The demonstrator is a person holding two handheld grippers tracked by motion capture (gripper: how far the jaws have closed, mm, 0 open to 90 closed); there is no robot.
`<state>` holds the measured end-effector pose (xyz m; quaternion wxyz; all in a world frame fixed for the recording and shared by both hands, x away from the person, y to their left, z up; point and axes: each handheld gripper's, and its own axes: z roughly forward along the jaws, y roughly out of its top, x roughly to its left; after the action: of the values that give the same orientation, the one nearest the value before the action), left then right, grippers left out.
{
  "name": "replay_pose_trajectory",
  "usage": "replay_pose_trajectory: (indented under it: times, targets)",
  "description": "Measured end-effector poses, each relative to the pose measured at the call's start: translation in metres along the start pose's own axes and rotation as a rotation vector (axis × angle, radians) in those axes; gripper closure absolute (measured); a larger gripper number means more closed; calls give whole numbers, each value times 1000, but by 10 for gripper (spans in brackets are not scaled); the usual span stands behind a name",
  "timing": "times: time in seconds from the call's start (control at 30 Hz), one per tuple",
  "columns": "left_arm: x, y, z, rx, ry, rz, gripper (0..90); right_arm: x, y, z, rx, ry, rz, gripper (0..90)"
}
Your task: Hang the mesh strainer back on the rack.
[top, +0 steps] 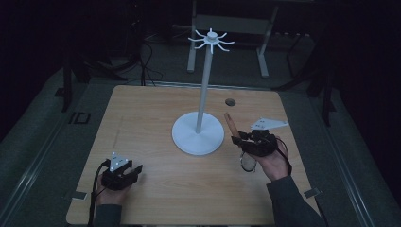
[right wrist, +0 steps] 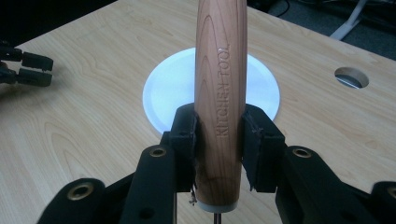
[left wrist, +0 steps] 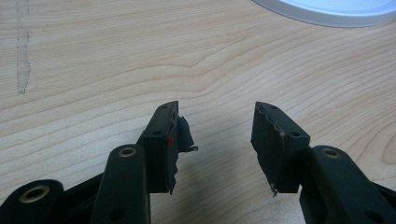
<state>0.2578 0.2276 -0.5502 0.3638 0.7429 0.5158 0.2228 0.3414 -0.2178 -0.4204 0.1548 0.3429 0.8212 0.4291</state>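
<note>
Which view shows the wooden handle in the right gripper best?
The right gripper view: the wooden handle stands large between the closed jaws, its engraved KITCHEN TOOL readable. The high view shows it small and dim, poking up from the right gripper.

We see a wooden handle (right wrist: 219,93) of a kitchen utensil, round and light brown with fine grain, stamped "KITCHEN TOOL" along its length; it is clamped between the two black jaws of the right gripper (right wrist: 218,140), which press on either side of it near its lower end; a pale collar and a thin metal shank show below the jaws; from above, the handle (top: 231,124) juts up and away from the gripper (top: 241,140), just beside the white stand's round base (top: 197,137).
</note>
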Motion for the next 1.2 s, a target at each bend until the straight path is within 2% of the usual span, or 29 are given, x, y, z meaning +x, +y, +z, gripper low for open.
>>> replay_pose_trajectory:
  times: [0.33,1.2]
  targets:
    - [0,0,0,-5,1,0,521,-2,9,-5,-46,-20,13,677]
    - [0,1,0,-6,0,-1,521,-4,32,-14,-140,-18,21,677]
